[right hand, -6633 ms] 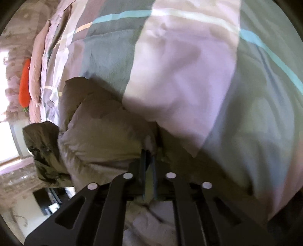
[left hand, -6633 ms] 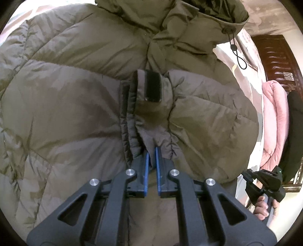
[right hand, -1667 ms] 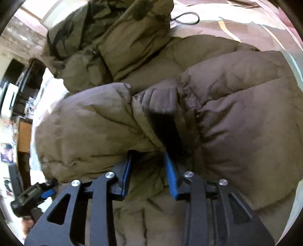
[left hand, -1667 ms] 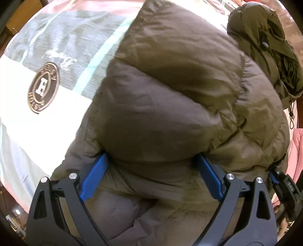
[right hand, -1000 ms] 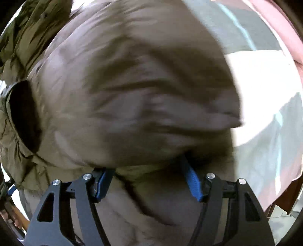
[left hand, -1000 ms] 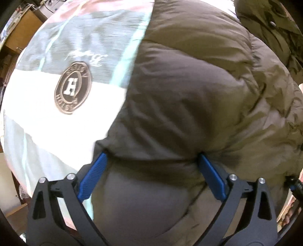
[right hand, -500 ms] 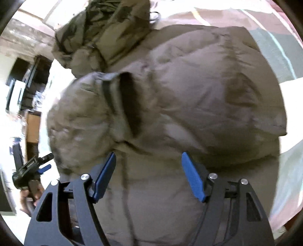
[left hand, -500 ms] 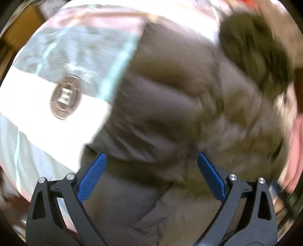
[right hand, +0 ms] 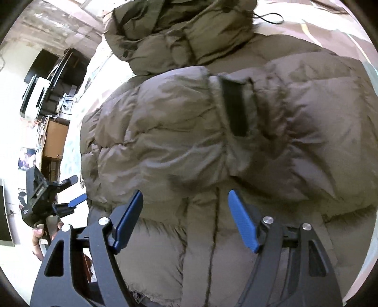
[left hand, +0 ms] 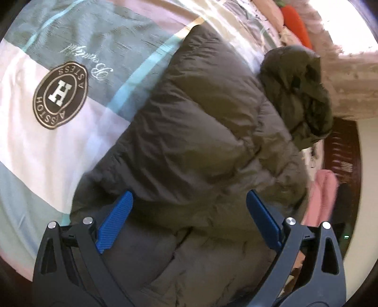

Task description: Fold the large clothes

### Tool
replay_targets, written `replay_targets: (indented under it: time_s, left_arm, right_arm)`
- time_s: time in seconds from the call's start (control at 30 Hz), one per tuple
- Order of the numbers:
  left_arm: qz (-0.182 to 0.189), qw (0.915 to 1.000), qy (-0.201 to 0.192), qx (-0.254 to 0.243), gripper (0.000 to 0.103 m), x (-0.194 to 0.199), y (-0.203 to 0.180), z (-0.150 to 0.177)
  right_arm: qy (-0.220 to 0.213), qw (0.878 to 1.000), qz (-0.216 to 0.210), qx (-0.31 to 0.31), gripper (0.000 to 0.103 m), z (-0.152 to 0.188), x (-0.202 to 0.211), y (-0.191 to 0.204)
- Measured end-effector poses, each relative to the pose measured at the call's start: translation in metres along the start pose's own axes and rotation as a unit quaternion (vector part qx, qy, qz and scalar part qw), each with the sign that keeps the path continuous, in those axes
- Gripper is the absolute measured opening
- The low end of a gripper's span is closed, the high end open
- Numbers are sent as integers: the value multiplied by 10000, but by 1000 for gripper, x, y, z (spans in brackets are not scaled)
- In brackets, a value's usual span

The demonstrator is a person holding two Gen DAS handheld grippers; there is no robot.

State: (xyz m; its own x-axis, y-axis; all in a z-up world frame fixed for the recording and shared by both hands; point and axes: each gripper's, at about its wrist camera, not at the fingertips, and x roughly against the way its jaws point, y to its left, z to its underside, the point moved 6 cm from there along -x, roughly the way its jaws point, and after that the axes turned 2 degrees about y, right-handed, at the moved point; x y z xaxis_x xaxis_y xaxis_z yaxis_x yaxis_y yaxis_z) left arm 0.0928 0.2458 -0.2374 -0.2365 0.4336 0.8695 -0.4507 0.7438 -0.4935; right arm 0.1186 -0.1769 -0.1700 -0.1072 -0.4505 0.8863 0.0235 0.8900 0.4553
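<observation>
An olive-brown puffer jacket (left hand: 200,141) lies folded on the bed, its hood (left hand: 300,99) bunched at the far end. In the right wrist view both sleeves lie across the jacket (right hand: 189,130), and one cuff shows a black strap (right hand: 234,111). My left gripper (left hand: 189,196) hovers open and wide above the jacket's near edge, gripping nothing. The right gripper (right hand: 186,193) hangs over the lower front with its jaws opening; the fabric lies below them, not pinched. A hand holds the left gripper (right hand: 54,203) beside the jacket's left edge.
The bed wears a patchwork duvet (left hand: 47,153) with a round H badge (left hand: 60,94). An orange plush (left hand: 295,21) lies at the far end. A pink garment (left hand: 323,189) and dark wooden furniture (left hand: 342,153) stand right. A wooden cabinet (right hand: 54,141) and dark screens (right hand: 42,63) stand beyond the bed.
Both grippers have drawn back and up from the jacket, which now sits lower between the jaws. The right jaws have spread wider. The sleeve cuff has come back into the right view.
</observation>
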Motion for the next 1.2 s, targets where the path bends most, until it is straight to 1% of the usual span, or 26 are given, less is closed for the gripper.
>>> replay_targets:
  time_s: [0.07, 0.13, 0.17, 0.2, 0.27, 0.33, 0.4, 0.43, 0.47, 0.57, 0.6, 0.67, 0.73, 0.83, 0.93, 0.97, 1.0, 1.03, 1.07, 1.13, 1.17, 1.2]
  left_arm:
    - [110, 9996, -251, 45, 98, 5, -8, -3]
    - [332, 9983, -464, 107, 98, 9, -19, -10]
    - [509, 9968, -591, 169, 98, 9, -27, -14]
    - [636, 9954, -673, 259, 98, 5, -33, -20]
    - [694, 9943, -687, 430, 98, -9, -42, -30]
    - [512, 9951, -695, 483, 98, -25, -49, -38]
    - [42, 9961, -775, 412, 98, -42, -52, -47]
    - [-87, 9960, -798, 400, 98, -47, -53, -50]
    - [-227, 9956, -807, 422, 98, -55, -53, -53]
    - [-439, 9945, -808, 501, 98, -64, -49, -59]
    - [-512, 9939, -837, 512, 98, -67, -50, -61]
    - [-690, 9923, -900, 506, 99, -71, -52, -64]
    - [-793, 9916, -923, 450, 101, -72, -53, -66]
    - [-965, 9913, -846, 291, 101, -74, -58, -65]
    - [-875, 9935, -717, 81, 101, -57, -68, -59]
    - [-826, 9939, -726, -97, 101, -48, -75, -54]
    - [-872, 9927, -773, -301, 101, -42, -82, -49]
    - [-991, 9898, -845, -571, 101, -36, -90, -44]
    - [-1207, 9831, -940, -1010, 101, -31, -103, -35]
    - [-1479, 9701, -982, -1656, 101, -32, -121, -21]
    - [-1608, 9618, -901, -2025, 101, -39, -128, -11]
    - [-1724, 9552, -754, -2284, 101, -49, -131, -3]
  right_arm:
    - [-114, 9999, -39, -19, 75, -7, -3, 6]
    - [-302, 9995, -83, -46, 75, -15, -2, 13]
    - [-349, 9993, -91, -76, 75, -19, -5, 17]
    - [-383, 9992, -67, -98, 75, -24, -7, 23]
    - [-526, 9986, 78, -46, 75, -34, -14, 32]
    - [-616, 9976, 329, 24, 75, -44, -24, 35]
    - [-686, 9950, 730, 43, 75, -57, -41, 30]
    - [-718, 9940, 820, 23, 75, -62, -47, 26]
    - [-732, 9940, 811, 3, 75, -66, -53, 22]
    - [-708, 9957, 560, -186, 75, -78, -66, 10]
    - [-698, 9958, 552, -208, 75, -83, -69, 9]
    - [-702, 9955, 626, -94, 75, -94, -73, 9]
    - [-780, 9946, 680, 124, 75, -102, -75, 10]
    - [-810, 9948, 591, 178, 75, -98, -70, 6]
    - [-742, 9951, 575, 312, 75, -89, -45, 12]
    - [-780, 9943, 599, 418, 75, -86, -34, 15]
    - [-840, 9923, 715, 560, 76, -80, -19, 16]
    - [-874, 9903, 865, 652, 79, -75, -8, 15]
    - [-904, 9872, 1096, 721, 83, -68, 5, 8]
    - [-885, 9843, 1394, 626, 84, -62, 16, -5]
    - [-801, 9839, 1511, 520, 84, -60, 18, -14]
    - [-682, 9845, 1578, 340, 84, -60, 18, -28]
